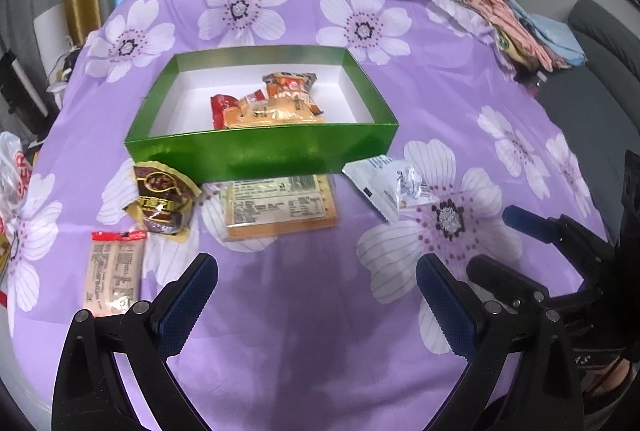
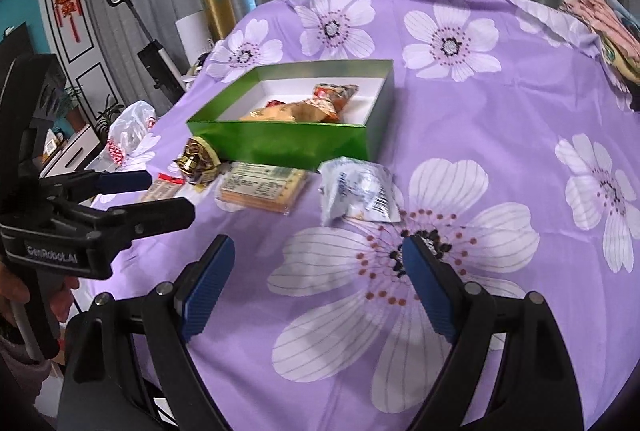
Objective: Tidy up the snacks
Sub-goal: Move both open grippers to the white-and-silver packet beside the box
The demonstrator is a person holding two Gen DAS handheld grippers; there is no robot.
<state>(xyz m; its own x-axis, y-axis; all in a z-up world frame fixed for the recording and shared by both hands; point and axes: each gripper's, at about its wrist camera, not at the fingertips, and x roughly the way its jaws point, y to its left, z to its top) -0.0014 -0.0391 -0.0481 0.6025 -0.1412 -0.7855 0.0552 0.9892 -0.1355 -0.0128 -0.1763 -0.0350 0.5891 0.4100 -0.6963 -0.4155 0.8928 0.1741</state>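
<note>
both grippers hang above the near part of the purple flowered cloth (image 1: 304, 303), tilted down toward the snacks. left gripper (image 1: 316, 295): jaws spread wide, nothing between them. right gripper (image 2: 318, 283): jaws likewise wide apart, empty, only flower print showing in the gap.

green box (image 1: 260, 151) sits ahead of both, well beyond the fingertips, already holding a few orange and red packets (image 1: 272, 103). four snacks are left on the cloth, all on the near side of the box.

relative to the left gripper: flat cracker pack (image 1: 278, 207), label side up, lies straight ahead, its far edge tucked against the box wall. brown-and-gold pouch (image 1: 164, 203) ahead and left. red-capped wafer pack (image 1: 114, 275) just beside the left finger, outboard. white crinkled packet (image 1: 388, 187) ahead and right.

relative to the right gripper: white crinkled packet (image 2: 358, 193) is straight ahead, nearest of all; cracker pack (image 2: 262, 189) ahead and left.

judgement: step in hand looks like the reach for the next pickups, the right on the white packet, the left on the cracker pack. to do it well, bring each jaw pair down straddling the short width, pads low to the cloth without pinching fabric. the white packet is puffy and slick, so close on its body, not the crimped edge. keep the two grippers from crossing; they are close.
</note>
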